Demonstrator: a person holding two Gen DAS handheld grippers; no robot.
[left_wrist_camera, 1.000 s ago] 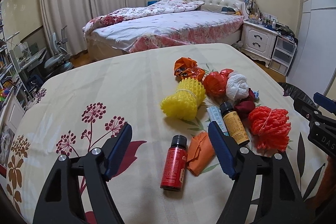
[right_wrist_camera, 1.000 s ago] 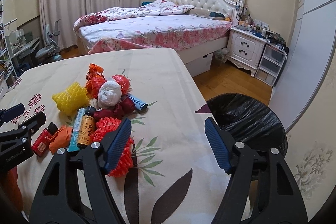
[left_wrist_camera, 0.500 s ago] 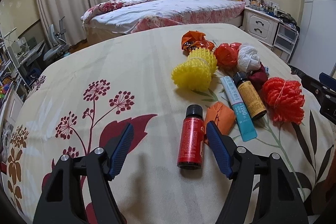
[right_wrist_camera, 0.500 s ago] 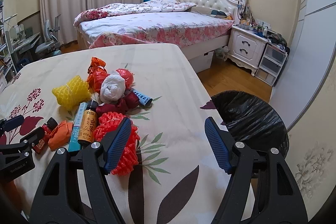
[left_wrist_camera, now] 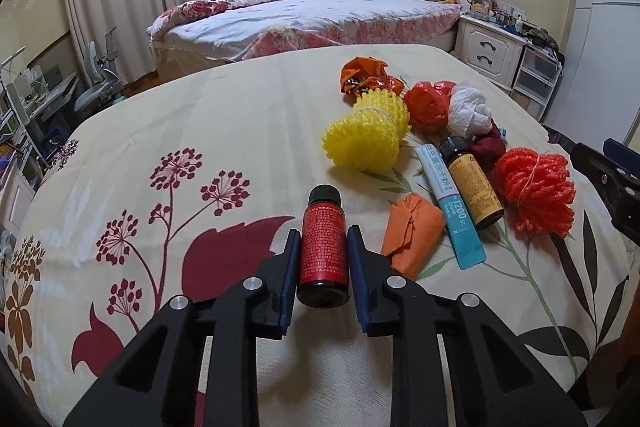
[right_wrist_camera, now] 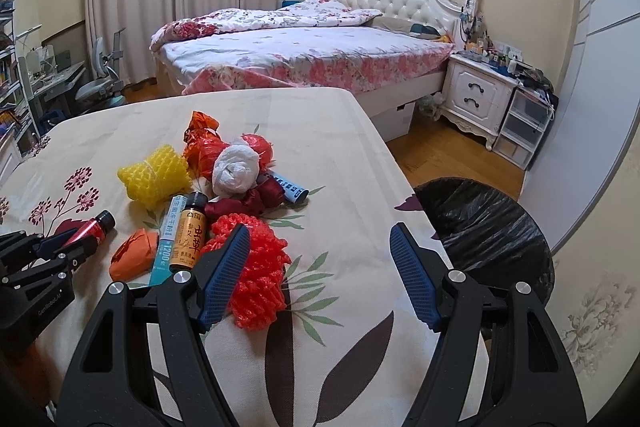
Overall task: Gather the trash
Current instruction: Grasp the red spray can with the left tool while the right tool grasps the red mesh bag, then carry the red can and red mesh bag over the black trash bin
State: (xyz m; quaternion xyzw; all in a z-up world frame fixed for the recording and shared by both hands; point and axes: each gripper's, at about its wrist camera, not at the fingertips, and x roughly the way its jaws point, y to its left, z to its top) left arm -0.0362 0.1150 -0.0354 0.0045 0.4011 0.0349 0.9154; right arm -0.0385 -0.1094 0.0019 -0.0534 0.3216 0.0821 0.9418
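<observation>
My left gripper [left_wrist_camera: 323, 241] is shut on a small red bottle [left_wrist_camera: 323, 247] with a black cap that lies on the flowered tablecloth [left_wrist_camera: 160, 131]; it also shows in the right wrist view [right_wrist_camera: 86, 231]. My right gripper [right_wrist_camera: 320, 239] is open and empty above the table, its left finger beside a red foam net [right_wrist_camera: 252, 271]. A trash pile lies on the table: an orange paper wad [left_wrist_camera: 412, 237], a teal sachet [left_wrist_camera: 450, 205], an amber bottle [left_wrist_camera: 472, 187], a yellow foam net [left_wrist_camera: 366, 137] and a white tissue ball [left_wrist_camera: 468, 111].
A bin lined with a black bag [right_wrist_camera: 488, 231] stands on the floor just past the table's right edge. A bed [right_wrist_camera: 304, 55] and a white nightstand [right_wrist_camera: 476, 95] are behind. A desk and chair [left_wrist_camera: 96, 83] stand far left.
My left gripper moved forward over the red bottle and shut on it. My right gripper shifted slightly left toward the red foam net and stayed open.
</observation>
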